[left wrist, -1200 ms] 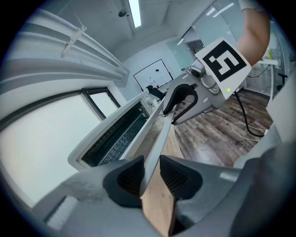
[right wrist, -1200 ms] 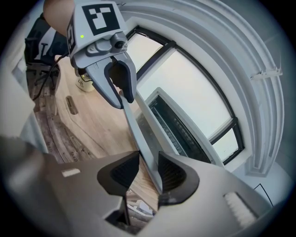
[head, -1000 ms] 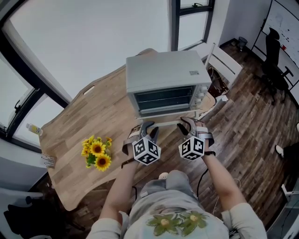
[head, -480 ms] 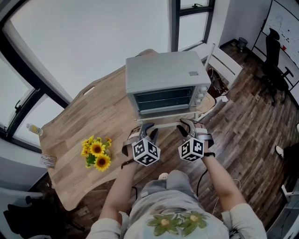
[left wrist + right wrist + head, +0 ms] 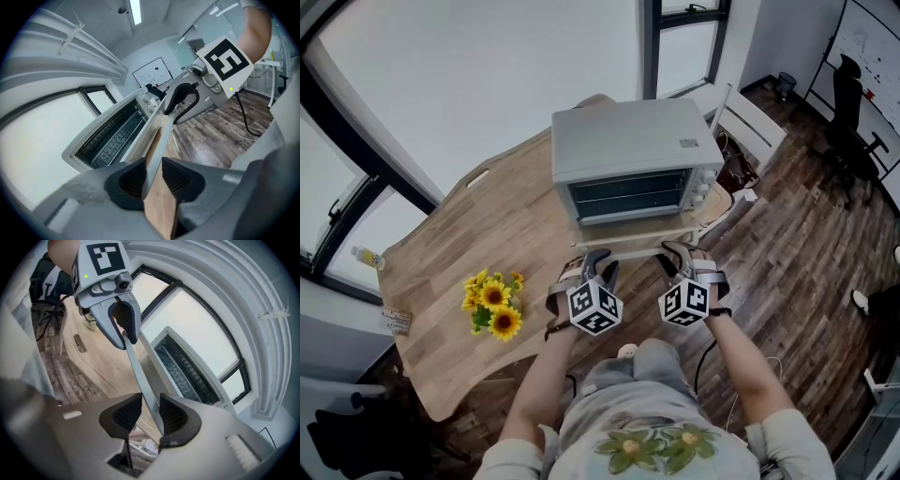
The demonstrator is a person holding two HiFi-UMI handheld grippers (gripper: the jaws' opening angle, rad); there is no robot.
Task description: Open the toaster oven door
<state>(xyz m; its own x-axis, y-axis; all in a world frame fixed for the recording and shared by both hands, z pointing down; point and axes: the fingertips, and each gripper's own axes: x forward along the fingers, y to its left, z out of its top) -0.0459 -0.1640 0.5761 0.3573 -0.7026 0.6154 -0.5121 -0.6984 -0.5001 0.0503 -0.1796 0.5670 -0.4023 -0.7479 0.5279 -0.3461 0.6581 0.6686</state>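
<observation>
Subject: toaster oven [image 5: 633, 141], standing at the right end of the wooden tabletop [image 5: 487, 225], its front turned to the near edge where the person stands. A bunch of sunflowers [image 5: 495, 307] lies well apart, toward the near left corner.

Door [image 5: 633, 234]: swung down from the front of the oven toward the near edge, close to level. The cavity and its wire rack are exposed in both gripper views. Judged largely open, with little or no travel left.

Handle [image 5: 637, 250]: a pale bar on the door's free edge. Its long axis runs left to right, along the tabletop's near edge, and crosses both sets of jaws at roughly a right angle.

Left hand-held gripper [image 5: 598, 261]: clenched on the handle at its left end. In the left gripper view the bar [image 5: 157, 140] passes between the two dark pads and fills the gap.

Right hand-held gripper [image 5: 680, 253]: clamped on the handle at its right end. Its jaws have just been closing a little further, and the right gripper view shows the bar [image 5: 138, 376] between the pads with no gap to see.

Governing relation: the hinge and oven body lie ahead of both grippers, and the handle is already in them. Neither hand is nearer, as they share the bar about evenly, one at each end. Any remaining move is judged to be a joint pull down and toward the near edge. An uneven pull could twist the door.
</observation>
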